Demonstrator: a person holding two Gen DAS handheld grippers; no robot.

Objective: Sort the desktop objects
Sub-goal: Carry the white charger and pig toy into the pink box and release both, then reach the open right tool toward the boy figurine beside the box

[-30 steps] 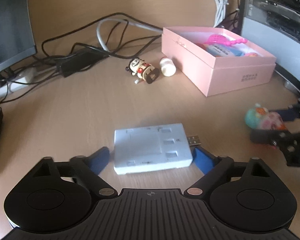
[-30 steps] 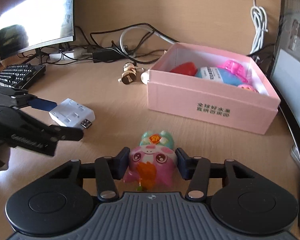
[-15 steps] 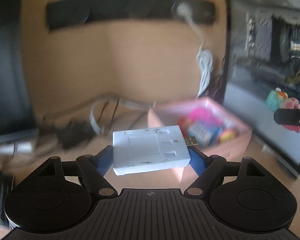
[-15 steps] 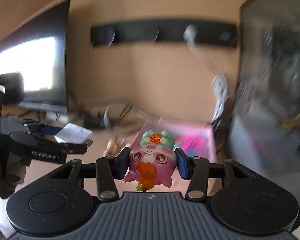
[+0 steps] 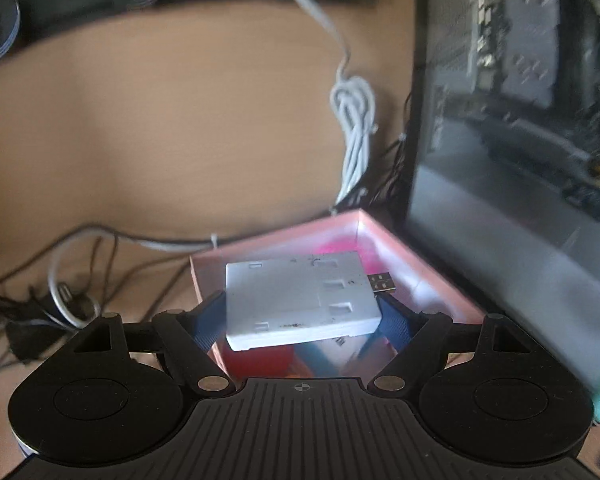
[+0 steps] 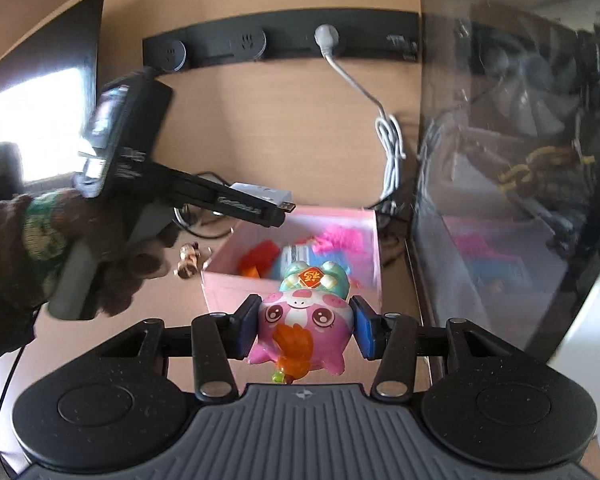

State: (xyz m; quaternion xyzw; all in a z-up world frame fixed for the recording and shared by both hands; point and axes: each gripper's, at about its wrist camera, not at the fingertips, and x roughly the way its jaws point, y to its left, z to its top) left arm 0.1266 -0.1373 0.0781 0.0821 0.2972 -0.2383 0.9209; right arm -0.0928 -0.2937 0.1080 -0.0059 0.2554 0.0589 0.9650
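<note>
My left gripper (image 5: 300, 312) is shut on a flat white USB hub (image 5: 300, 300) whose metal plug sticks out to the right. It hangs in the air over the open pink box (image 5: 420, 268). My right gripper (image 6: 302, 328) is shut on a pink and teal cartoon toy (image 6: 306, 320), held above the desk just in front of the pink box (image 6: 228, 292). In the right wrist view the left gripper (image 6: 260, 206) reaches in from the left with the white hub (image 6: 260, 191) over the box's near left corner, gripped by a gloved hand (image 6: 60, 240).
The box holds red, blue and pink toys (image 6: 300, 248). A small figurine (image 6: 188, 262) lies on the desk left of the box. A glass-sided computer case (image 6: 512, 160) stands right of it. Cables (image 5: 80, 280) trail at the back left, a white coiled cord (image 6: 390, 144) hangs from a wall socket strip.
Both grippers have lifted their objects off the desk. The left one has carried the hub up and right, over the pink box. The right one has raised the toy towards the box.
</note>
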